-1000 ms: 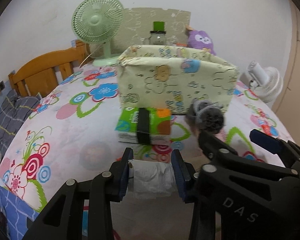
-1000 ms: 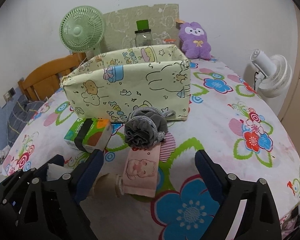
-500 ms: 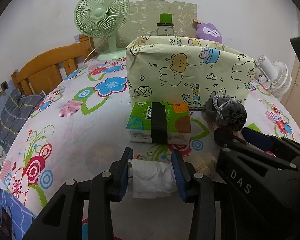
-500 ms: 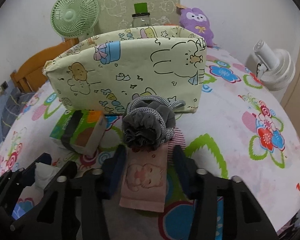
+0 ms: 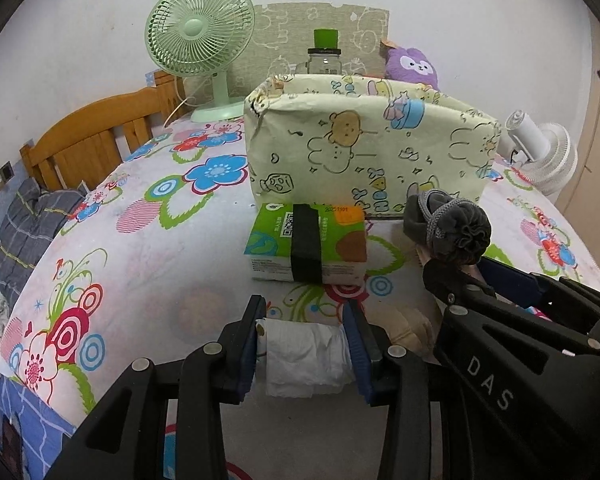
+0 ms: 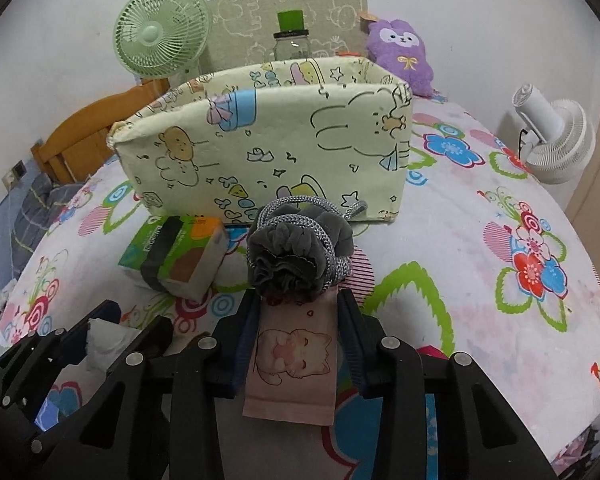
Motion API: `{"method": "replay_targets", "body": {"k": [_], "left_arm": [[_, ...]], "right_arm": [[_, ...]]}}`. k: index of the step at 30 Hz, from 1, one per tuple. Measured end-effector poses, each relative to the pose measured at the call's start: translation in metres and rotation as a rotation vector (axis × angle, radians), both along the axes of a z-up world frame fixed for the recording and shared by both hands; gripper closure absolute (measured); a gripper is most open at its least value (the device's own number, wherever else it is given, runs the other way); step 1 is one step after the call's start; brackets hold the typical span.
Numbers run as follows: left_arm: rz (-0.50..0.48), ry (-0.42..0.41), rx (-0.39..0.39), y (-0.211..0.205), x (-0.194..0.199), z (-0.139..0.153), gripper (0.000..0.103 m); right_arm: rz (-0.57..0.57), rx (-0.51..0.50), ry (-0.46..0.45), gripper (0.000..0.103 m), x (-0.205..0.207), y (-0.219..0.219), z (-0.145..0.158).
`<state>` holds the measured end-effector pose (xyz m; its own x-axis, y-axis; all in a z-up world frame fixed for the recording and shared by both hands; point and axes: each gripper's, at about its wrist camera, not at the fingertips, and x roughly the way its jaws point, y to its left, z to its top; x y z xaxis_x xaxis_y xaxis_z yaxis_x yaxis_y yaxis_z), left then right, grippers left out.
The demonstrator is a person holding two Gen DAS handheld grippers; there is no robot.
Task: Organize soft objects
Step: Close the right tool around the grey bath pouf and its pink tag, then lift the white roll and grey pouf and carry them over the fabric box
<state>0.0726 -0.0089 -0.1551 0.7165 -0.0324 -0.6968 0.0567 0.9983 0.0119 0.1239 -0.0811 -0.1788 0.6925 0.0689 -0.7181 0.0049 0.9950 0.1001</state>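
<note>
My left gripper (image 5: 305, 334) is shut on a white tissue pack (image 5: 306, 358), held above the bed's near edge. My right gripper (image 6: 296, 322) is shut on a pink tissue pack with a cat drawing (image 6: 294, 364); a grey scrunchie-like bundle (image 6: 300, 250) rests on the pack's far end. A green tissue pack with a black band (image 5: 308, 246) lies on the floral bedsheet (image 5: 140, 240) before a pale yellow cartoon-print fabric bin (image 5: 372, 148). The bin (image 6: 268, 148) stands open-topped in the right wrist view, its inside hidden.
A green desk fan (image 5: 200, 48) and a jar with a green lid (image 5: 326, 56) stand behind the bin. A purple plush (image 6: 400, 54) sits at the back right. A white fan (image 6: 552, 140) is at the bed's right edge. A wooden headboard (image 5: 92, 140) is at the left.
My right gripper has closed on the pink tissue pack and moved nearer the bin. My left gripper still holds the white pack and has shifted slightly closer.
</note>
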Motion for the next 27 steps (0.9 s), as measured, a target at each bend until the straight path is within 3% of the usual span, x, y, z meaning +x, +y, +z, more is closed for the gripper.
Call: {"method": "replay_targets", "body": {"k": [8, 13, 15, 22, 27], "left_arm": [[-0.005, -0.04, -0.003, -0.004, -0.011, 0.015, 0.063], [0.003, -0.069, 0.012, -0.004, -0.015, 0.027, 0.063], [0.005, -0.073, 0.02, -0.004, -0.015, 0.032, 0.063], [0.009, -0.063, 0.041, -0.004, -0.01, 0.047, 0.063], [-0.018, -0.026, 0.05, -0.008, -0.005, 0.046, 0.063]], "right_arm": [[0.022, 0.051, -0.013, 0.061, -0.011, -0.004, 0.015], [0.047, 0.201, 0.031, 0.061, -0.01, -0.015, 0.019], [0.051, 0.214, 0.033, 0.061, -0.011, -0.015, 0.021], [0.078, 0.21, 0.031, 0.061, -0.01, -0.011, 0.039], [0.075, 0.088, 0.085, 0.061, -0.004, -0.006, 0.048]]}}
